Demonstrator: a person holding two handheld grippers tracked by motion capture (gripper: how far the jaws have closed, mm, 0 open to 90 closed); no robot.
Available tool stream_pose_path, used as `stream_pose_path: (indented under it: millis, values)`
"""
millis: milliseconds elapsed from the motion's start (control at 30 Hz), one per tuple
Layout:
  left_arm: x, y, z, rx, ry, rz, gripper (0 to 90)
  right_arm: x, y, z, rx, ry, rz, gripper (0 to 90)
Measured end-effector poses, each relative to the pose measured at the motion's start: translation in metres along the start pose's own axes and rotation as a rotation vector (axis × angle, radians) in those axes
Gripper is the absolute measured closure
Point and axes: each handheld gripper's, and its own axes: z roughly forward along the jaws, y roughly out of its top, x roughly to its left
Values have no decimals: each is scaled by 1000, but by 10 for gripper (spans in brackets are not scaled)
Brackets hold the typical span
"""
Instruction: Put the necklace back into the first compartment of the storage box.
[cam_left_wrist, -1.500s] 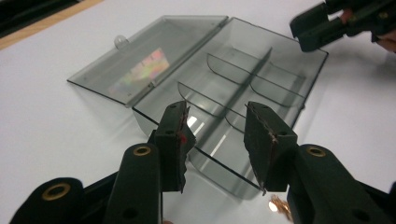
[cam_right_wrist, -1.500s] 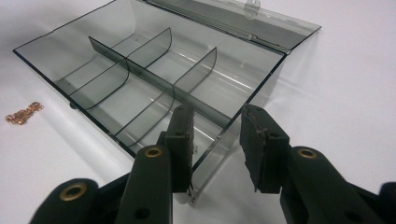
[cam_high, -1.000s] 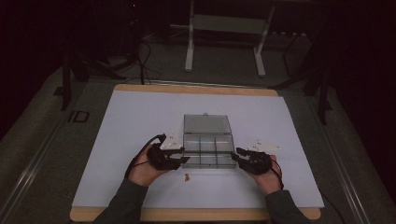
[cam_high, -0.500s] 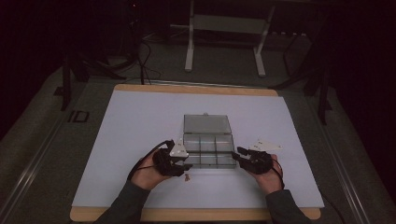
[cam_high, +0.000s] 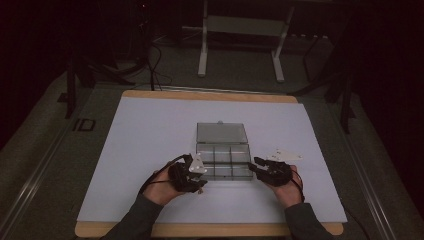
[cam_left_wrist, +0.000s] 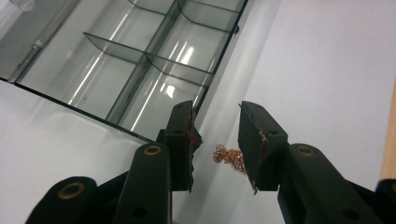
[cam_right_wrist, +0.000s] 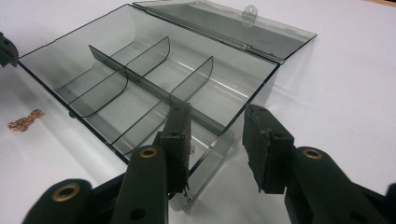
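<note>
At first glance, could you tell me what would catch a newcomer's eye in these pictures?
A clear compartment box sits with its lid open in the middle of the white table, its sections bare. A small coppery chain lies on the table just beside it, between the open jaws of the left gripper. The right gripper straddles the box's near corner.

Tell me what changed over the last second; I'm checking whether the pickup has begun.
The left gripper edged toward the small coppery chain lying on the white table, its jaws just closing around it, pads not yet touching. The right gripper stayed at the clear smoky plastic compartment box, which stayed open.
</note>
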Motion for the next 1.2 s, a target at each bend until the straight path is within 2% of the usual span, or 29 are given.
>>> stream_pose_path:
  millis: [300,867,1200]
  values:
    - [-2,1,8,71,-30,35,666,2,0,1,6,7,-4,616]
    - [-6,4,23,191,-34,69,660,2,0,1,5,10,-4,604]
    - [-8,6,30,233,-43,81,646,2,1,1,2,10,-5,603]
